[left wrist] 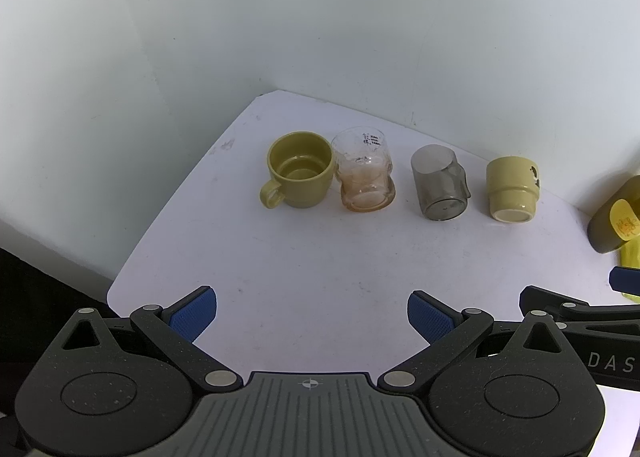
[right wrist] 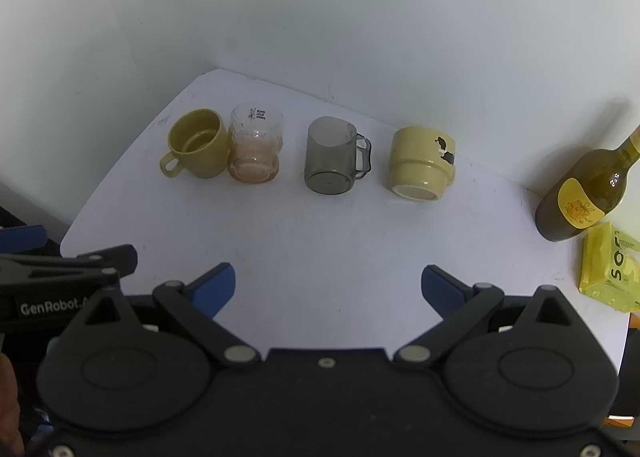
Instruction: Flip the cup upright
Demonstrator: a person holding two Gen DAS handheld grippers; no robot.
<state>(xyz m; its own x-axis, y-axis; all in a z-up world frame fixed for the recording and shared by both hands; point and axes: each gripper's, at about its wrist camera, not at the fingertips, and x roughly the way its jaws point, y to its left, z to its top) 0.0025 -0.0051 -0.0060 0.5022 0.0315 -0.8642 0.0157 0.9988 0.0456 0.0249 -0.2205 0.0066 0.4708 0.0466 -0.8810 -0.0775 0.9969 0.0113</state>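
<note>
Four cups stand in a row on the white table (left wrist: 320, 257). An olive mug (left wrist: 298, 171) (right wrist: 196, 144) stands upright at the left, touching a clear glass cup (left wrist: 366, 177) (right wrist: 256, 147). A smoky grey glass mug (left wrist: 440, 183) (right wrist: 334, 155) and a pale yellow cup (left wrist: 512, 189) (right wrist: 420, 163) show their bases toward me. My left gripper (left wrist: 312, 315) is open and empty, well short of the cups. My right gripper (right wrist: 328, 289) is open and empty too.
A dark green bottle with a yellow label (right wrist: 584, 193) (left wrist: 616, 217) stands at the right by the wall. A yellow packet (right wrist: 608, 269) lies in front of it. White walls close the back and left. The table edge curves at the left.
</note>
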